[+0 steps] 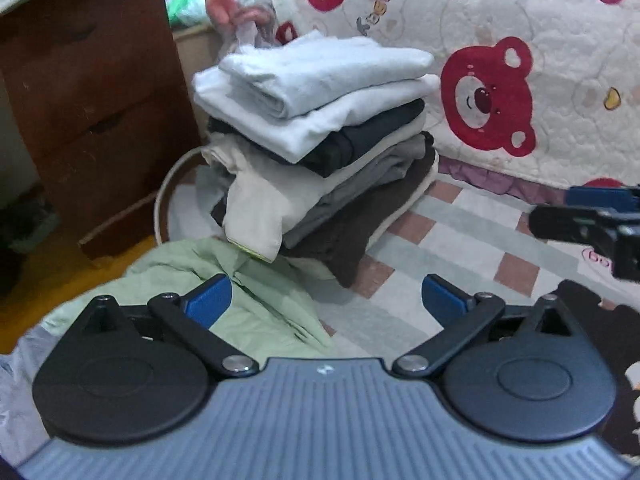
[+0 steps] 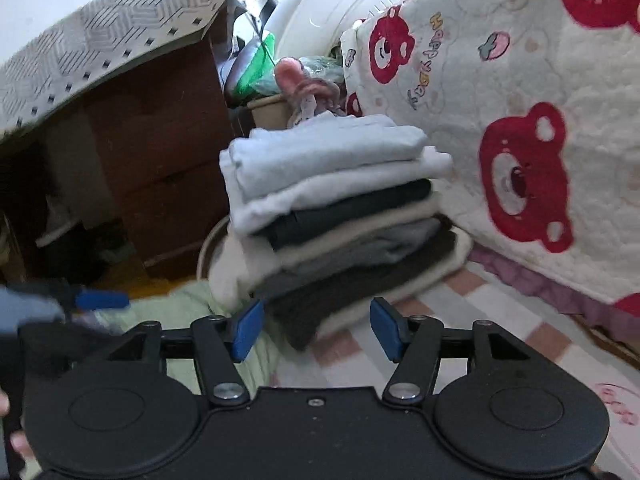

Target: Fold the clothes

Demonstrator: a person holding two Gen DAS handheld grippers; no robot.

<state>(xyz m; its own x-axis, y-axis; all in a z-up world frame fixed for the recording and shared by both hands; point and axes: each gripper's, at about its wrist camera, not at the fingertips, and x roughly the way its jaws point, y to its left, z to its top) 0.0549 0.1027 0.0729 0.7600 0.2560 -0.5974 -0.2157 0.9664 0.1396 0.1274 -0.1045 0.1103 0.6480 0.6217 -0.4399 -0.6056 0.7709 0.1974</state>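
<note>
A tall stack of folded clothes (image 1: 316, 140) (image 2: 340, 208) stands on the checked mat, with pale blue and white pieces on top and dark and grey ones below. A crumpled light green garment (image 1: 260, 304) (image 2: 176, 304) lies in front of the stack, to its left. My left gripper (image 1: 326, 300) is open above the green garment's edge and holds nothing. My right gripper (image 2: 316, 330) is open just short of the stack's bottom, also with nothing in it. One of its fingers (image 1: 580, 224) shows at the right edge of the left wrist view.
A brown wooden drawer cabinet (image 1: 100, 100) (image 2: 160, 168) stands to the left of the stack. A quilt with red bears (image 1: 520, 80) (image 2: 540, 140) hangs behind and to the right. The checked mat (image 1: 460, 240) covers the floor, and a dark cloth (image 1: 600, 328) lies at right.
</note>
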